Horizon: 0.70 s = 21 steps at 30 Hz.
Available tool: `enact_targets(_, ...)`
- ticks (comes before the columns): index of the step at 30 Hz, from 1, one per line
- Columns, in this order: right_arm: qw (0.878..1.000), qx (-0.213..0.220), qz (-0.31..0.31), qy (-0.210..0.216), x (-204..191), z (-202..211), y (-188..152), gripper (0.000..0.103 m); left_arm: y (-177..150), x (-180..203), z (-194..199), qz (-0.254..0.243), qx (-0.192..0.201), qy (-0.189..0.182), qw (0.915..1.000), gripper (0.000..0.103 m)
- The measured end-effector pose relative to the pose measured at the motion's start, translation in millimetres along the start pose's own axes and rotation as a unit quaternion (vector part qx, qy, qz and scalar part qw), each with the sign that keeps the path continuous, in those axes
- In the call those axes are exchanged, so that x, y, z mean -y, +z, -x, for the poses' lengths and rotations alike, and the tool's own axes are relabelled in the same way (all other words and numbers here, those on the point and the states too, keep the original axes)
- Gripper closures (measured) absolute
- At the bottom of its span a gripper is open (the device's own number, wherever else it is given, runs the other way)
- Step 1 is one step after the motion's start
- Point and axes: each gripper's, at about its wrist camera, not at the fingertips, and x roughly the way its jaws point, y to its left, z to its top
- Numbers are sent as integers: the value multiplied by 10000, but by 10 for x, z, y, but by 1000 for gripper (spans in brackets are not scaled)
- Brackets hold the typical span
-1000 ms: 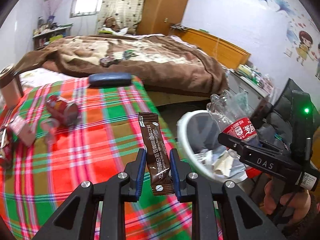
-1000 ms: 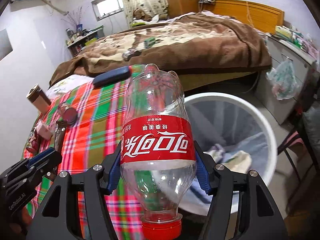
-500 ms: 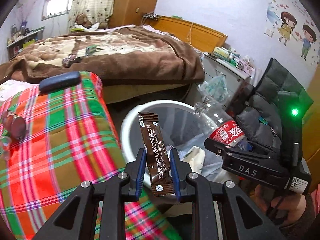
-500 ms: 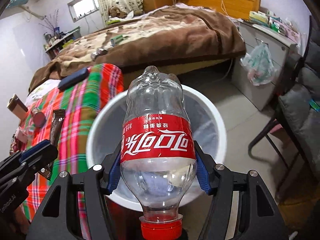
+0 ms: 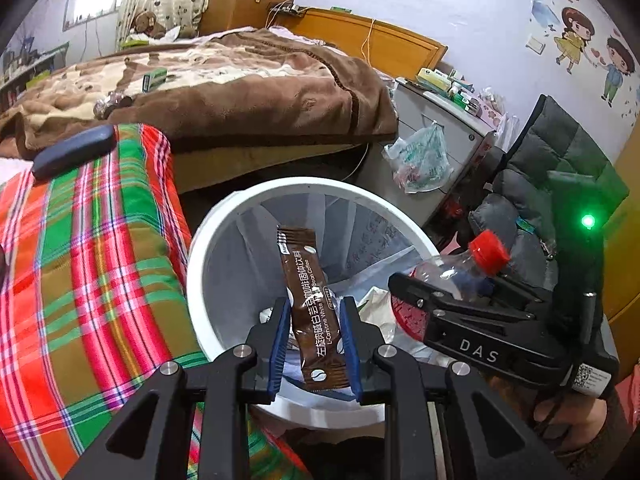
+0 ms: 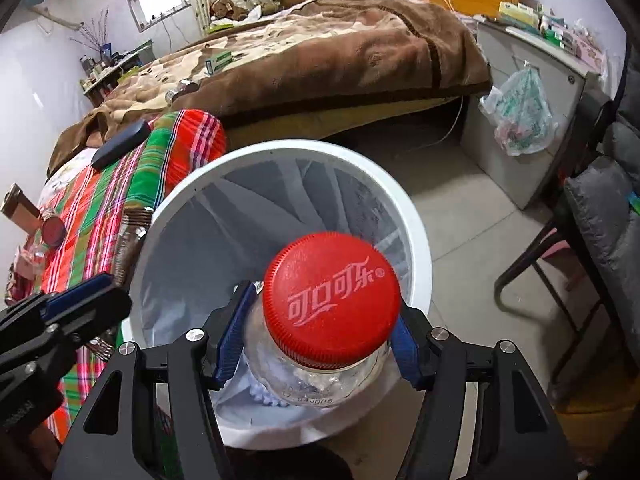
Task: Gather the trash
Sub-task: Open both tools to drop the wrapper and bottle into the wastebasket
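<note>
Both hand-held grippers had swung off the plaid surface [image 5: 100,248] and come over the white bin [image 5: 200,248], and the bottle [image 6: 320,340], upright with its base up half a second before, had tipped over so that its red cap [image 6: 332,296] faced the right camera. On the left, the hand-held gripper [image 5: 316,344] was narrowed on a brown coffee sachet [image 5: 310,304], its blue pads [image 5: 278,344] pressing the lower half while the upper end stood up over the bin's mouth. On the right, the hand-held gripper [image 6: 320,344] was clamped on the clear bottle just below the cap, with the bottle's body pointing down into the bin; from the left view the same bottle [image 5: 444,280] lay tilted over the bin's right rim, cap uppermost. Crumpled white paper [image 5: 376,308] lay at the bottom of the bin. A dark blue case [image 5: 74,152] sat at the far end of the plaid surface, near the bed [image 5: 240,80] with its brown blanket. A plastic bag [image 6: 520,120] hung on the grey cabinet [image 6: 516,80] to the right.
</note>
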Motion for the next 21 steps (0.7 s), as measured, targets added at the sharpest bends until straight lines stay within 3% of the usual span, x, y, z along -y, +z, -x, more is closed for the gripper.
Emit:
enact_targets(2,10000,39,49,-34,0,8,11,39,7,-28,-24,72,-33,3,10000,67)
enact_targets(4,9999,89,54,39,5,14,23,39,5,-24,-11,46,19,52,10000,50)
enact_targets(10,9983,504,-90,269,10,126,36,38,-10,-76,71,124,97,133,9998,50)
enact_targets(16,9979,584,-142,227,-62,175,33,38,-61,-159,229,207,196,180,9994,50)
enact_targets(21,9937,968,-255,510,-87,373,37,38,-110,-237,419,282,332,224,9988,50)
